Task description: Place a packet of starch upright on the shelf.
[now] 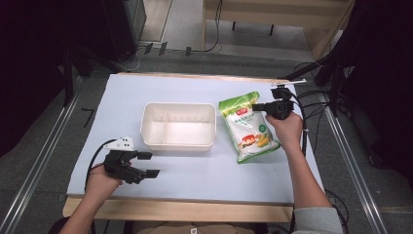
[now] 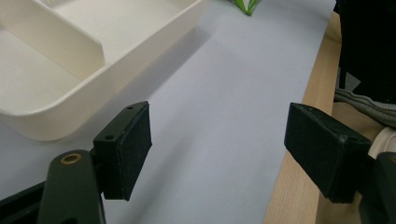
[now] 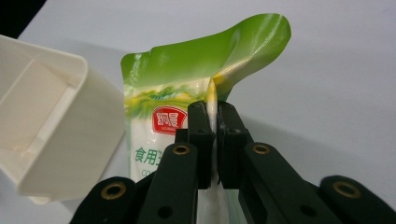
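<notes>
Down at the lower left of the high view, the left gripper (image 1: pixel 147 164) hangs over the pale blue table (image 1: pixel 204 170) with its jaws wide apart, nothing in them. Right of centre lies a green and white food pouch (image 1: pixel 247 127), glossy, red logo, top corner curled up. The right gripper (image 3: pixel 216 140) is clamped on its edge. Just left of it sits a cream divided tub (image 1: pixel 178 125).
</notes>
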A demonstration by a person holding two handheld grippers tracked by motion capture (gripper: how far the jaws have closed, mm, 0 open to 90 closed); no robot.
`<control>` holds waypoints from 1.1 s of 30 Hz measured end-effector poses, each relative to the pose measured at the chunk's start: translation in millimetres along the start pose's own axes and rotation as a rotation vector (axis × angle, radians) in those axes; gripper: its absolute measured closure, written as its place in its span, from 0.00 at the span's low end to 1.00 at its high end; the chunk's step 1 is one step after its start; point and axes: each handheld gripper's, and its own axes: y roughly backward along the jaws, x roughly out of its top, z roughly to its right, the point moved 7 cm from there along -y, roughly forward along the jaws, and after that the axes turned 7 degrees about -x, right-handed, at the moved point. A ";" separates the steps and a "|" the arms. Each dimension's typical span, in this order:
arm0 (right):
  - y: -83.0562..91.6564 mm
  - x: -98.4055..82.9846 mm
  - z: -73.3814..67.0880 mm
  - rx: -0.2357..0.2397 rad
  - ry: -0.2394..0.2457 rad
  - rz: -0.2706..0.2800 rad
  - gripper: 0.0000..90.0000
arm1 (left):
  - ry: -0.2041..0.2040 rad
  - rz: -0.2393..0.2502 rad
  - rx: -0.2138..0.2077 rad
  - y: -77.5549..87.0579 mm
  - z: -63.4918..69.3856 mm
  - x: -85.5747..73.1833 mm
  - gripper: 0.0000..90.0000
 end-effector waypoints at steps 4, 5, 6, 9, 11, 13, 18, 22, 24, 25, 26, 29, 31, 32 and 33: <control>13.7 0.9 -7.5 0.026 0.001 0.020 0.98 | 0.000 0.001 0.003 2.5 -0.6 -0.3 0.26; 17.2 1.3 -9.6 0.031 -0.001 0.028 0.98 | -0.001 0.002 0.001 3.1 -0.8 -0.5 0.26; 21.0 1.7 -11.5 0.035 0.004 0.034 0.98 | 0.004 0.008 0.002 3.4 -1.0 -0.6 0.26; 32.9 2.9 -18.9 0.051 0.012 0.053 0.98 | 0.004 0.008 0.006 4.0 -1.6 -0.8 0.26; 42.9 4.6 -26.9 0.056 0.036 0.067 0.98 | 0.002 0.008 0.001 3.9 -0.4 -0.9 0.26; 45.3 5.2 -28.5 0.057 0.043 0.073 0.98 | 0.002 0.008 0.002 4.0 -0.4 -1.0 0.26; 63.9 9.1 -39.7 0.061 0.068 0.103 0.98 | 0.003 0.011 0.003 4.8 -1.2 -1.0 0.26; 73.9 10.6 -41.9 0.060 0.072 0.123 0.98 | 0.009 0.020 0.002 4.4 0.2 -1.0 0.26; 77.9 10.9 -42.1 0.066 0.073 0.132 0.98 | 0.003 0.022 -0.006 4.9 2.1 -0.8 0.26; 79.6 10.9 -42.0 0.071 0.069 0.136 0.98 | 0.003 0.025 -0.007 4.8 2.6 -0.5 0.26; 81.1 10.9 -42.5 0.077 0.065 0.140 0.98 | 0.005 0.028 -0.007 4.4 2.7 -0.2 0.26; 85.2 12.1 -48.4 0.069 0.079 0.146 0.98 | 0.006 0.019 0.002 3.6 2.0 -0.6 0.26; 86.2 12.7 -50.5 0.069 0.082 0.149 0.98 | 0.007 0.022 -0.001 3.5 2.3 -0.5 0.26; 88.1 13.7 -54.0 0.072 0.088 0.152 0.98 | 0.004 0.019 -0.001 3.7 2.6 -0.4 0.26; 89.7 15.1 -56.9 0.077 0.087 0.157 0.98 | -0.002 0.016 -0.001 3.7 3.2 -0.4 0.26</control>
